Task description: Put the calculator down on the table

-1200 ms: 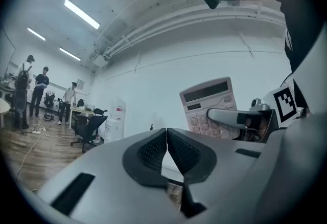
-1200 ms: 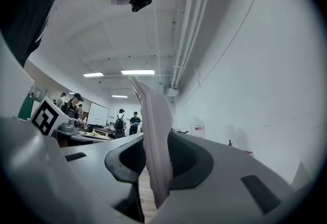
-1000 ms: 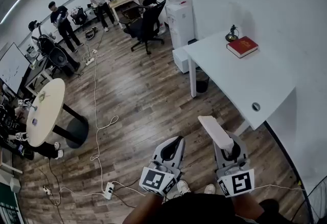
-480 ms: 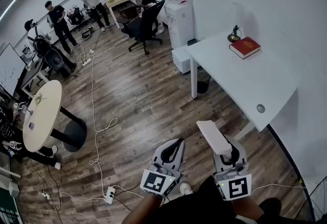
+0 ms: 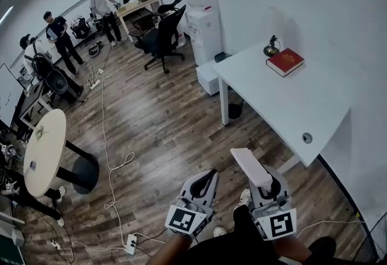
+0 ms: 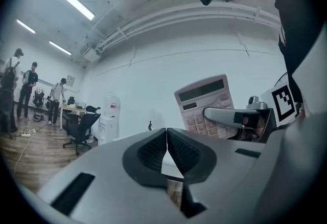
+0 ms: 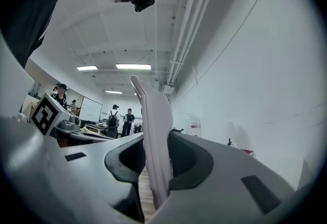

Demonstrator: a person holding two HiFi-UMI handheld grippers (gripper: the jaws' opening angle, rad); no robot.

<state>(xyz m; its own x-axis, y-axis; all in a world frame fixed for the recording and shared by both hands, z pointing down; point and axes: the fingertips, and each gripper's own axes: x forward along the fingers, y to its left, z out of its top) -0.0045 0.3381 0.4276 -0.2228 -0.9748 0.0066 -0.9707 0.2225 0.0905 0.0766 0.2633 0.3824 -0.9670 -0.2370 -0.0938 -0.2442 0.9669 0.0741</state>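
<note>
A pale pink calculator (image 5: 251,166) stands on edge between the pads of my right gripper (image 5: 270,180), which is shut on its lower end. In the right gripper view the calculator (image 7: 155,141) is edge-on and rises above the jaws. My left gripper (image 5: 208,174) is held level beside it with its jaws shut and nothing between them. In the left gripper view its pads meet at the left gripper's tips (image 6: 166,133), and the calculator's keys and display (image 6: 204,101) show to the right. The white table (image 5: 302,106) lies ahead on the right, and both grippers are over the wooden floor short of it.
A red book (image 5: 285,61) and a small dark ornament (image 5: 271,47) sit at the table's far end. A water dispenser (image 5: 202,28), black office chairs (image 5: 160,37), a round table (image 5: 43,149), floor cables (image 5: 109,161) and several people (image 5: 57,31) are farther off.
Both grippers have travelled together over the floor with the person, the calculator still in the right one. The white table now sits a little closer and more to the left in the head view.
</note>
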